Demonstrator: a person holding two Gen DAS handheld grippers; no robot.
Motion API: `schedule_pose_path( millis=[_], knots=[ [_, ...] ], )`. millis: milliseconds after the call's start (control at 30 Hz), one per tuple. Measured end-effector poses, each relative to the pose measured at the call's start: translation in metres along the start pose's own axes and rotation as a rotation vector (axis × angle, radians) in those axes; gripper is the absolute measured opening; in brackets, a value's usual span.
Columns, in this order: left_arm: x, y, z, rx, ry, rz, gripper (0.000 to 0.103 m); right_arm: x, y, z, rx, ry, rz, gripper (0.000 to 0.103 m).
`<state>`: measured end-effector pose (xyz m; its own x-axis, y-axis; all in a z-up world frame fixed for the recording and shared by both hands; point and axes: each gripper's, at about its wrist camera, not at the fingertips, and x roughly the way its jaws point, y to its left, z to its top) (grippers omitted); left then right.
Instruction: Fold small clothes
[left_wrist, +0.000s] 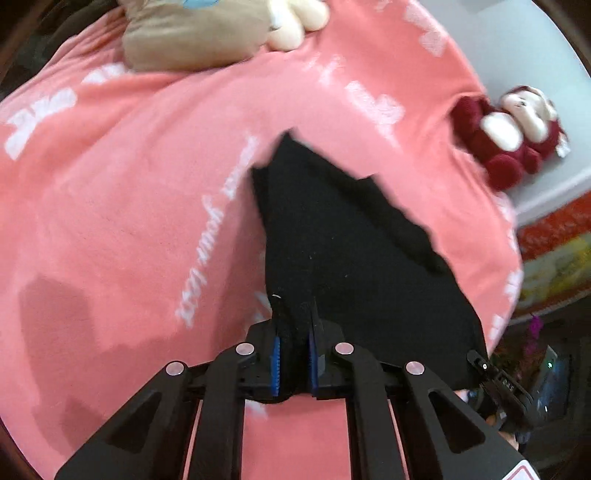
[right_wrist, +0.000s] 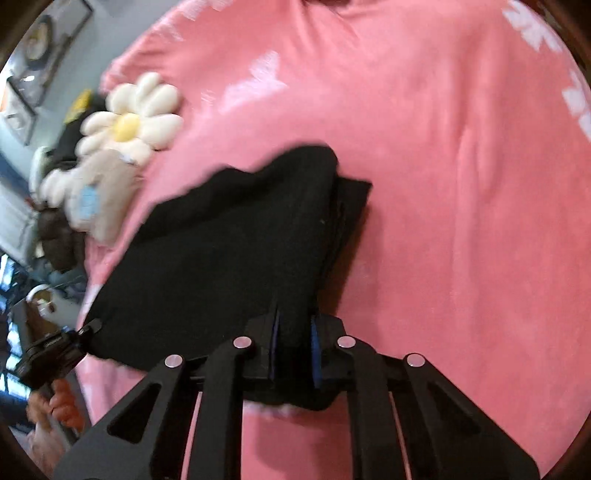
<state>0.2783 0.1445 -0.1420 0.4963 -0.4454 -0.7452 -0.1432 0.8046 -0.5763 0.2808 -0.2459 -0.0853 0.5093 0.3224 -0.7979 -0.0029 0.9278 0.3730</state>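
A small black garment (left_wrist: 343, 240) lies on a pink blanket (left_wrist: 129, 192). My left gripper (left_wrist: 294, 325) is shut on the garment's near edge, with cloth pinched between the blue pads. In the right wrist view the same black garment (right_wrist: 229, 251) is partly doubled over, with a folded layer showing at its right side. My right gripper (right_wrist: 295, 325) is shut on its near edge. The right gripper's tip also shows at the garment's right corner in the left wrist view (left_wrist: 480, 363). The left gripper's tip shows at the left in the right wrist view (right_wrist: 86, 328).
A tan plush toy (left_wrist: 192, 33) with a cream flower (right_wrist: 129, 114) lies at the blanket's far side. A dark red plush doll (left_wrist: 513, 136) lies off the blanket's right edge on a grey surface (left_wrist: 517, 48). Room clutter (right_wrist: 33, 221) stands beyond the left edge.
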Motion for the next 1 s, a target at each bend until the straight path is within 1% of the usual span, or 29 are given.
schedule_pose_path(
  millis=[67, 100, 133, 167, 200, 233, 267, 300, 333, 367, 400, 433, 467, 500, 533, 567, 600, 633, 667, 700, 733, 767, 800, 833, 867, 900, 933, 967, 1000],
  knots=[
    [-0.009, 0.0, -0.012, 0.024, 0.031, 0.03, 0.008, -0.006, -0.002, -0.021, -0.052, 0.055, -0.065, 0.012],
    [-0.007, 0.003, -0.019, 0.033, 0.064, 0.04, 0.009, -0.001, -0.005, -0.029, -0.066, 0.083, -0.077, 0.015],
    [0.0, 0.009, -0.03, 0.039, 0.102, 0.064, 0.01, 0.01, -0.011, -0.041, -0.069, 0.134, -0.086, 0.017],
    [0.01, 0.012, -0.041, 0.063, 0.129, 0.125, 0.011, 0.023, -0.02, -0.054, -0.066, 0.178, -0.146, 0.02],
    [0.015, 0.013, -0.046, 0.083, 0.134, 0.158, 0.013, 0.024, -0.024, -0.059, -0.063, 0.166, -0.161, 0.03],
    [0.017, 0.01, -0.052, 0.111, 0.11, 0.208, 0.02, 0.014, -0.026, -0.059, -0.036, 0.109, -0.159, 0.032],
    [0.014, 0.005, -0.052, 0.132, 0.074, 0.238, 0.023, -0.002, -0.024, -0.054, -0.015, 0.038, -0.194, 0.032],
    [0.005, -0.006, -0.051, 0.166, 0.018, 0.287, 0.023, -0.014, -0.018, -0.048, -0.015, -0.018, -0.223, 0.033],
    [-0.002, -0.017, -0.048, 0.194, -0.028, 0.324, 0.023, -0.027, -0.008, -0.041, -0.034, -0.077, -0.22, 0.033],
    [-0.011, -0.028, -0.045, 0.223, -0.075, 0.347, 0.029, -0.036, 0.01, -0.03, -0.073, -0.124, -0.182, 0.03],
    [-0.02, -0.042, -0.038, 0.262, -0.134, 0.352, 0.033, -0.036, 0.025, -0.02, -0.107, -0.132, -0.15, 0.027],
    [-0.025, -0.053, -0.03, 0.278, -0.164, 0.354, 0.042, -0.031, 0.038, -0.012, -0.136, -0.125, -0.123, 0.025],
    [-0.025, -0.061, -0.023, 0.294, -0.181, 0.345, 0.044, -0.02, 0.058, 0.0, -0.185, -0.12, -0.087, 0.023],
    [-0.02, -0.076, -0.013, 0.326, -0.197, 0.333, 0.044, -0.004, 0.074, 0.011, -0.221, -0.116, -0.059, 0.023],
    [-0.013, -0.085, -0.005, 0.347, -0.207, 0.339, 0.051, 0.02, 0.085, 0.026, -0.243, -0.089, -0.038, 0.023],
    [-0.002, -0.092, 0.001, 0.37, -0.212, 0.347, 0.053, 0.037, 0.088, 0.034, -0.247, -0.07, -0.037, 0.023],
    [0.01, -0.097, 0.007, 0.385, -0.208, 0.365, 0.053, 0.061, 0.089, 0.045, -0.246, -0.048, -0.047, 0.023],
    [0.031, -0.101, 0.016, 0.392, -0.183, 0.389, 0.053, 0.089, 0.086, 0.056, -0.234, -0.005, -0.066, 0.023],
    [0.048, -0.099, 0.023, 0.398, -0.152, 0.395, 0.053, 0.108, 0.078, 0.061, -0.222, 0.027, -0.103, 0.02],
    [0.073, -0.095, 0.029, 0.386, -0.098, 0.416, 0.053, 0.134, 0.065, 0.065, -0.194, 0.072, -0.201, 0.02],
    [0.095, -0.089, 0.036, 0.371, -0.05, 0.459, 0.053, 0.136, 0.057, 0.066, -0.182, 0.077, -0.21, 0.02],
    [0.111, -0.077, 0.039, 0.34, -0.007, 0.518, 0.053, 0.126, 0.051, 0.066, -0.156, 0.044, -0.21, 0.02],
    [0.116, -0.068, 0.039, 0.326, 0.002, 0.531, 0.056, 0.111, 0.05, 0.067, -0.133, 0.011, -0.236, 0.023],
    [0.111, -0.068, 0.04, 0.324, -0.044, 0.538, 0.057, 0.098, 0.05, 0.067, -0.122, -0.021, -0.222, 0.023],
    [0.106, -0.07, 0.04, 0.336, -0.059, 0.55, 0.056, 0.086, 0.049, 0.065, -0.116, -0.045, -0.186, 0.023],
    [0.102, -0.072, 0.039, 0.361, -0.079, 0.573, 0.056, 0.077, 0.047, 0.058, -0.136, -0.049, -0.162, 0.024],
    [0.098, -0.072, 0.037, 0.374, -0.098, 0.588, 0.056, 0.078, 0.042, 0.049, -0.174, -0.029, -0.19, 0.025],
    [0.094, -0.07, 0.035, 0.38, -0.11, 0.594, 0.056, 0.089, 0.028, 0.04, -0.194, 0.025, -0.267, 0.025],
    [0.091, -0.067, 0.033, 0.376, -0.096, 0.591, 0.056, 0.093, 0.013, 0.035, -0.18, 0.065, -0.318, 0.023]
  ],
)
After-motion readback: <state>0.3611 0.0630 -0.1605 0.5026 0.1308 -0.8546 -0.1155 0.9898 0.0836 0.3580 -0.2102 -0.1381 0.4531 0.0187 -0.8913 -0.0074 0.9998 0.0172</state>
